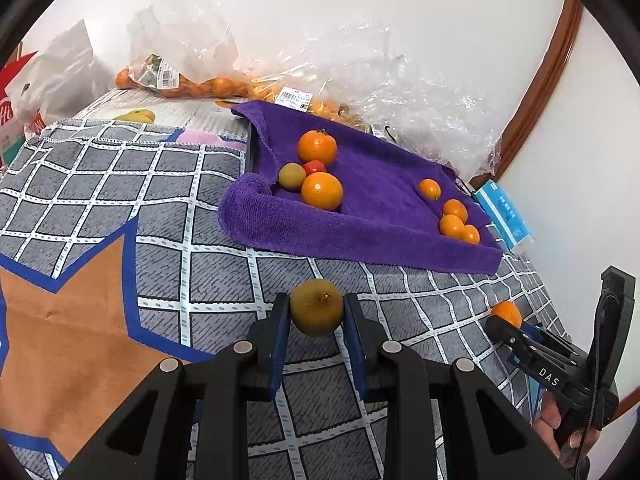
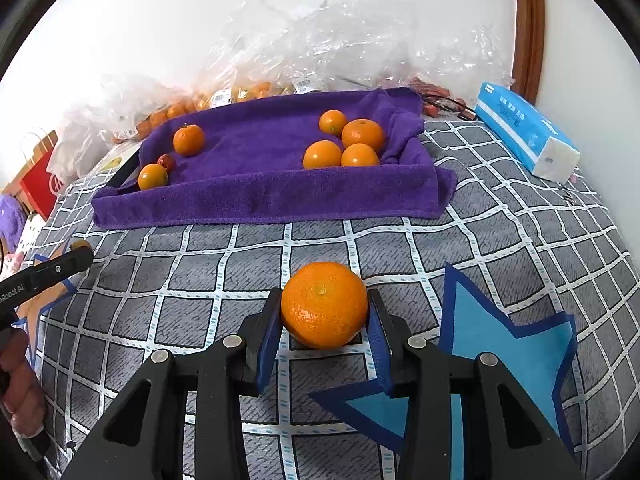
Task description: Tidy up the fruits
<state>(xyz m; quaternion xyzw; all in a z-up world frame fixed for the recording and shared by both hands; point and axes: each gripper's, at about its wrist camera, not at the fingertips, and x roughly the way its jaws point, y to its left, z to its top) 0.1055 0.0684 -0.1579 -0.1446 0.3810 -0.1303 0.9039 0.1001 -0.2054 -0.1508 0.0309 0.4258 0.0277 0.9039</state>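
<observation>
Only the left view shows the purple tray's (image 1: 360, 236) yellowish fruit (image 1: 292, 176), perhaps unripe.

"DAS" on right gripper (image 1: 505, 322); "Robot.AI" on left gripper (image 2: 78, 254).

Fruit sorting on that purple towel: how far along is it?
Partly done: the purple towel already holds two clusters of fruit, oranges right, a mixed group left. In hand: the left claw grips a greenish-brown fruit, the right claw an orange. Left: setting both down.
</observation>
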